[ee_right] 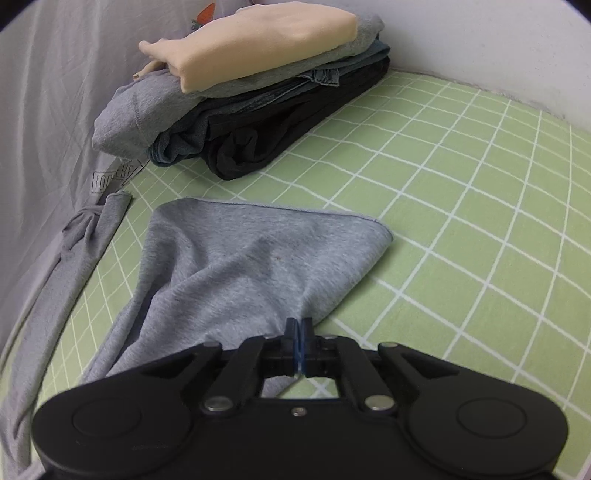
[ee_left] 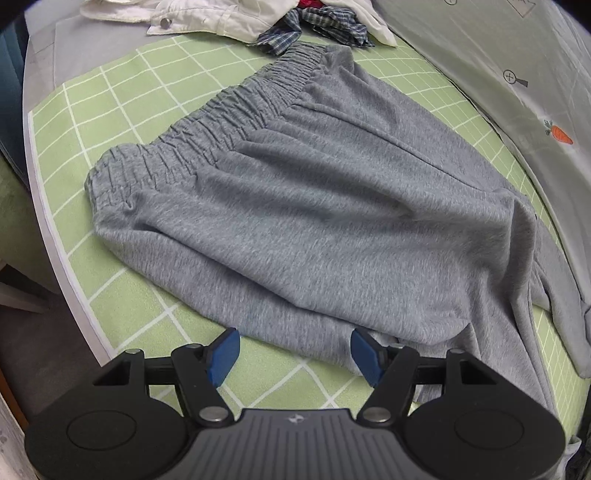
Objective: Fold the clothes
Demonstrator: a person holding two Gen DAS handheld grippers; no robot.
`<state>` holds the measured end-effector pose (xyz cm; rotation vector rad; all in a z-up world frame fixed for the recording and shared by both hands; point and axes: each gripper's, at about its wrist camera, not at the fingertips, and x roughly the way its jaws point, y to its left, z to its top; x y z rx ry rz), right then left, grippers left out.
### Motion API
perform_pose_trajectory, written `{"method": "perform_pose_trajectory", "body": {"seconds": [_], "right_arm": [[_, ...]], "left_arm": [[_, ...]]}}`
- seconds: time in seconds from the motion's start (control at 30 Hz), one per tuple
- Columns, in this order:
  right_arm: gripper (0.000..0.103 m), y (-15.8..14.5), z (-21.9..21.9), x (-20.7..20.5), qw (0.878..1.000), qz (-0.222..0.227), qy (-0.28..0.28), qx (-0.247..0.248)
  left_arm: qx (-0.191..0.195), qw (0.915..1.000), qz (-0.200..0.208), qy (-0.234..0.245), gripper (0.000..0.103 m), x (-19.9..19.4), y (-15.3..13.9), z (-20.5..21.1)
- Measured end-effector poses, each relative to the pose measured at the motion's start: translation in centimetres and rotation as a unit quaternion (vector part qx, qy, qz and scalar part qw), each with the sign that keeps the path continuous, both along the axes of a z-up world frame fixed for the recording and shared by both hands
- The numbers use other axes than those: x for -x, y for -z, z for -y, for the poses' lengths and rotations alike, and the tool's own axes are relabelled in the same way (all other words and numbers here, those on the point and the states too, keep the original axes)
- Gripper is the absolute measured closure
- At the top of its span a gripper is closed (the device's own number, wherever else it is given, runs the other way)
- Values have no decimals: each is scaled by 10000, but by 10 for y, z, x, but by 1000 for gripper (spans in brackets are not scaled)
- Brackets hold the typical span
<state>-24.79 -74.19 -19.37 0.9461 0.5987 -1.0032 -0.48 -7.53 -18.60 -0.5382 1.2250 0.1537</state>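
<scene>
Grey sweatpants (ee_left: 314,221) lie spread on a green checked mat (ee_left: 129,122), with the elastic waistband (ee_left: 221,122) at the far left. My left gripper (ee_left: 295,350) is open and empty, just above the near edge of the pants. In the right wrist view one grey pant leg (ee_right: 251,266) lies on the mat, its hem at the far end. My right gripper (ee_right: 298,326) is shut on the near edge of this leg. The other leg (ee_right: 74,266) trails along the left.
A pile of unfolded clothes, white (ee_left: 207,16) and plaid (ee_left: 314,26), lies at the mat's far end. A stack of folded clothes (ee_right: 251,85) with a cream piece on top sits far left in the right wrist view. A grey sheet (ee_left: 517,74) borders the mat.
</scene>
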Motion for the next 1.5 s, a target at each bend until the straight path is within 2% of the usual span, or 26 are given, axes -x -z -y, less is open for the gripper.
{"method": "perform_pose_trajectory", "body": {"seconds": [0.07, 0.17, 0.3, 0.37, 0.43, 0.47, 0.5, 0.6, 0.73, 0.83, 0.97, 1.03, 1.13, 1.3, 1.5], "right_arm": [[102, 4, 1, 13, 9970, 518, 381, -434], [102, 7, 1, 26, 9895, 968, 768, -754], [102, 7, 1, 35, 9812, 1324, 1063, -920], [102, 6, 2, 36, 9787, 1427, 1135, -942], [102, 6, 2, 37, 9760, 1531, 1200, -983], [102, 7, 2, 37, 9756, 1541, 1206, -992], [102, 7, 2, 37, 9753, 1550, 1213, -1000], [102, 8, 3, 37, 9744, 1579, 1233, -1024], [102, 8, 4, 35, 9767, 1466, 1189, -1020], [102, 2, 7, 32, 9834, 1151, 1080, -900], [102, -14, 12, 35, 9862, 1069, 1041, -718], [102, -22, 15, 37, 9875, 1027, 1021, -627], [102, -35, 18, 40, 9891, 971, 992, -489], [102, -64, 19, 41, 9846, 1326, 1092, -323], [102, -108, 9, 48, 9727, 1952, 1212, -310]], "left_arm": [[352, 9988, -91, -327, 36, 0, 3, -12], [770, 9934, -332, -780, 36, -4, 9, -25], [947, 9862, -552, -1244, 38, -12, 12, -33], [856, 9830, -691, -1473, 47, -15, 11, -35], [728, 9789, -852, -1707, 70, -17, 10, -38], [698, 9765, -887, -1838, 78, -17, 11, -40], [691, 9748, -879, -1930, 93, -16, 12, -43], [766, 9717, -779, -2096, 101, -11, 15, -51], [704, 9730, -650, -2101, 102, -7, 13, -51], [417, 9771, -469, -2033, 103, -5, 5, -50], [-72, 9838, -174, -1785, 103, -8, -13, -51], [-165, 9847, -3, -1737, 103, -12, -24, -52], [-173, 9847, 299, -1707, 103, -19, -45, -55], [-107, 9847, 665, -1608, 103, -37, -86, -53], [415, 9834, 772, -1587, 103, -36, -129, -46]]}}
